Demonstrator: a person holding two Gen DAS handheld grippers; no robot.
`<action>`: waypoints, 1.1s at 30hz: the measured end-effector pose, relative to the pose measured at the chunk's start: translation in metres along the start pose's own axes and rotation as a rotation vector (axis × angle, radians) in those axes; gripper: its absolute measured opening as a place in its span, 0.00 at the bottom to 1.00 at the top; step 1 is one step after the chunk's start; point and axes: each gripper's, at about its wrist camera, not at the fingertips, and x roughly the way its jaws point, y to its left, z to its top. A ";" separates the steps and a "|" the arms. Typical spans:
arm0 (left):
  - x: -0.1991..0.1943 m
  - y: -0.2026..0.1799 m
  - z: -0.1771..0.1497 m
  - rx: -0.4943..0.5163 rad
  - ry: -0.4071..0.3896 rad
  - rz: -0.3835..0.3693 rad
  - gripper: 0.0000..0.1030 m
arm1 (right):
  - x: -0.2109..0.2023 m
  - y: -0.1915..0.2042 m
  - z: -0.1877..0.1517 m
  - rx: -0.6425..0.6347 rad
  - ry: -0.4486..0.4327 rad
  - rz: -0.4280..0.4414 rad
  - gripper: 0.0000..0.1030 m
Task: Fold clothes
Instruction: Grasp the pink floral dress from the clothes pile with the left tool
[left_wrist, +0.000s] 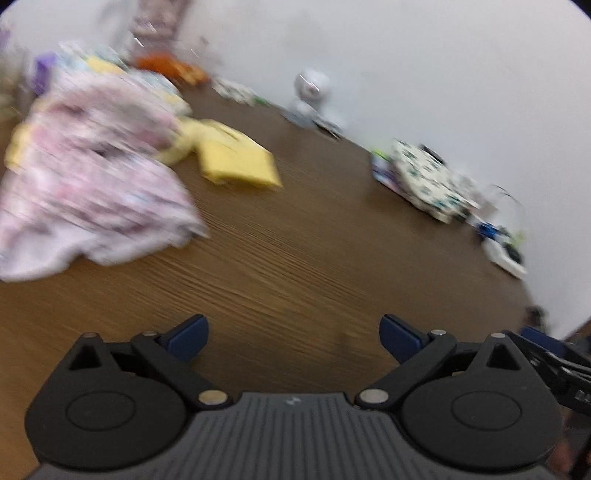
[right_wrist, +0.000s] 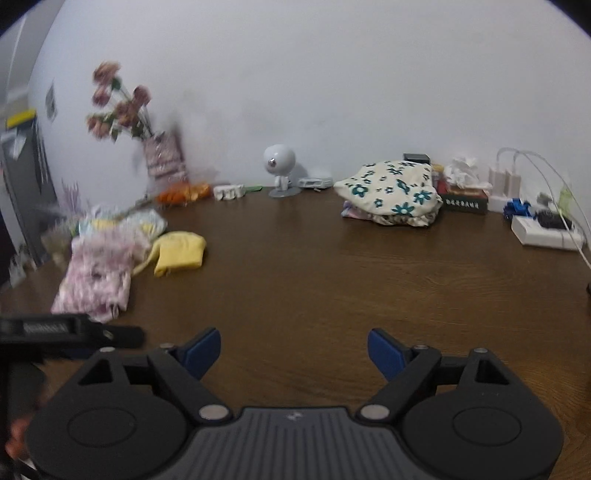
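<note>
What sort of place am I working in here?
Probably a home room: a wooden table against a white wall, with piled clothes, a vase of flowers and chargers on it.

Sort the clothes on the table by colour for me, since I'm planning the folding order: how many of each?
Pink floral garment: 1
Yellow garment: 1
Cream garment with teal flowers: 1
Pale, blurred clothes behind the pink one: count unclear
Total clearly told apart: 3; more cloth lies under the cream piece.
</note>
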 end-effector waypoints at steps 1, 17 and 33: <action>-0.002 0.009 0.001 0.019 -0.029 0.051 0.98 | 0.001 0.006 -0.004 -0.020 0.002 -0.006 0.81; -0.006 0.047 0.042 0.061 -0.117 0.055 0.09 | -0.001 0.035 -0.016 -0.132 0.017 -0.049 0.81; -0.077 0.006 -0.018 0.182 0.027 -0.443 0.63 | -0.065 0.043 -0.057 -0.176 0.036 0.333 0.82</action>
